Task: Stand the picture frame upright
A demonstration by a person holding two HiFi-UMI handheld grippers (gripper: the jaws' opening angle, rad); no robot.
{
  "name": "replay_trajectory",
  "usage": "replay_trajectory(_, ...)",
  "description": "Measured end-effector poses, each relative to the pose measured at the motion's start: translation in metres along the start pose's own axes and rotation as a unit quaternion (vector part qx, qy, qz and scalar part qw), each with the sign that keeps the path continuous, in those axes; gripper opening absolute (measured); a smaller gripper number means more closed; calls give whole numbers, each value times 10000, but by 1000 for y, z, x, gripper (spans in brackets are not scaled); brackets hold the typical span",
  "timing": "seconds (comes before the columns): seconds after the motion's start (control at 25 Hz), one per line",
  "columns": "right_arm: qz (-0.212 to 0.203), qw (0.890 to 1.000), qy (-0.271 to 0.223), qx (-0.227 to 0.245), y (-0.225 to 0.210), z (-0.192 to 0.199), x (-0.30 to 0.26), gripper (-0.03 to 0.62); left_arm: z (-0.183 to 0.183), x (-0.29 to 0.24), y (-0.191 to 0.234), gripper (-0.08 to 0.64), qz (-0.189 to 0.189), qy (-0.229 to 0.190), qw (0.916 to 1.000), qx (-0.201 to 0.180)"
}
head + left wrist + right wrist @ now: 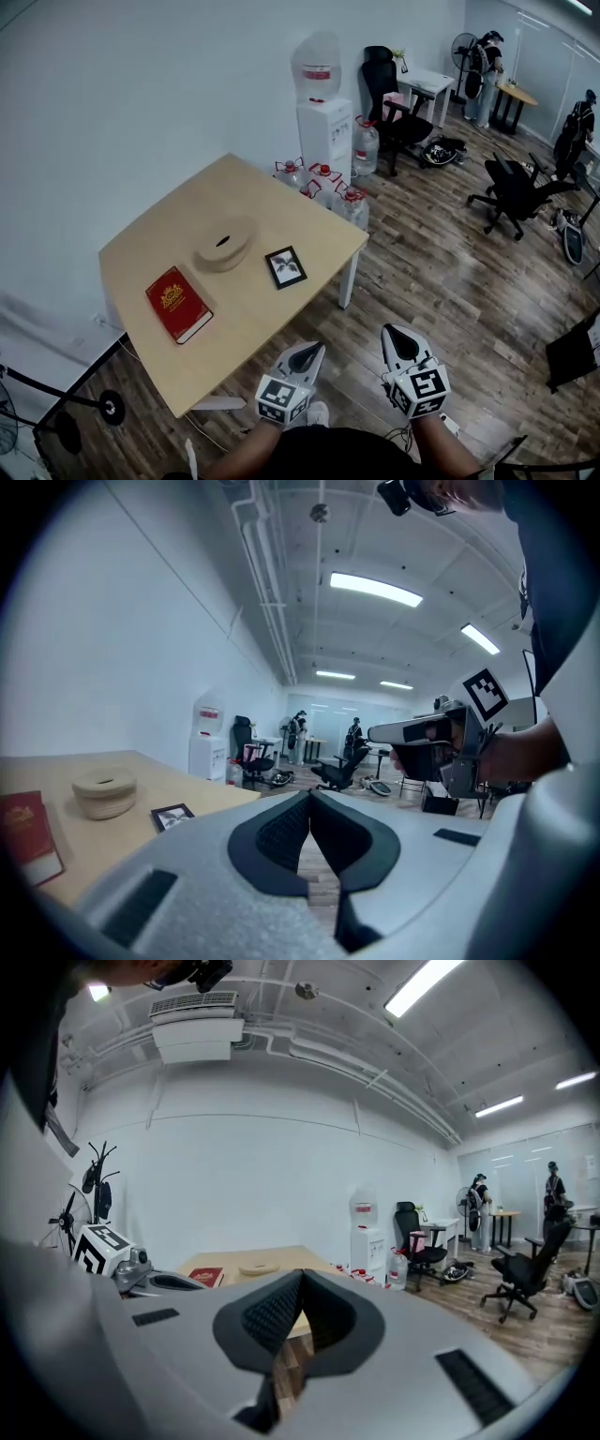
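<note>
A small black picture frame (286, 267) lies flat on the light wooden table (272, 323), near its right front edge. In the left gripper view the frame (172, 816) shows face up, left of the jaws. Both grippers hang over the floor in front of the table, apart from the frame. My left gripper (316, 350) has its jaws closed tip to tip with nothing between them, as the left gripper view (309, 796) shows. My right gripper (392, 331) is shut and empty too (302, 1274). The right gripper view does not show the frame.
A red book (178, 304) and a round beige holder (225, 246) lie on the table left of the frame. A water dispenser (323, 122) and several water bottles (324, 182) stand behind the table. Office chairs (514, 190) and people are at the far right.
</note>
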State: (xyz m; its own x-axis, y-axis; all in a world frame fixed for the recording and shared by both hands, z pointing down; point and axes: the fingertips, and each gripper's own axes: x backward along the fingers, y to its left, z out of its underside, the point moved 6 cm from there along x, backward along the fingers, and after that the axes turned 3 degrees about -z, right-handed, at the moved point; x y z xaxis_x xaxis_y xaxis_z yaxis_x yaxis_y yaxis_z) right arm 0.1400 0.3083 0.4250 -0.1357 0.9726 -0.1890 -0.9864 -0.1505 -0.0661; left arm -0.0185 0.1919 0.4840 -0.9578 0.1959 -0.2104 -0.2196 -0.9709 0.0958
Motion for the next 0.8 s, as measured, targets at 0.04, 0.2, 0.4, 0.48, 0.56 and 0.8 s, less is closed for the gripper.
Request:
replay_trajectory(0.04,-47,10000,13,2,3,-2,-11,9,-2,0,9,3,-14,-7,10000,-7)
replay_trajectory(0.2,-205,9997,113,-15,11,-4,-52,9,-11,7,47,3,-122,-42,9998,-147)
replay_trajectory(0.4,-398,9987,309,10,23,4,-96,9,-11,19,98,3,-500,-33,9987,-72)
replay_trajectory(0.48,-472,9982,379,-15,23,6,-112,9,-11,21,111,3,-601,-4,9982,-66)
replay_trajectory(0.56,-582,9974,432,-48,26,8,-129,9,-10,24,124,3,-715,53,9974,-56)
replay_trajectory(0.8,-1018,9931,580,0,25,6,-183,9,-3,12,154,3,-1047,177,9943,128)
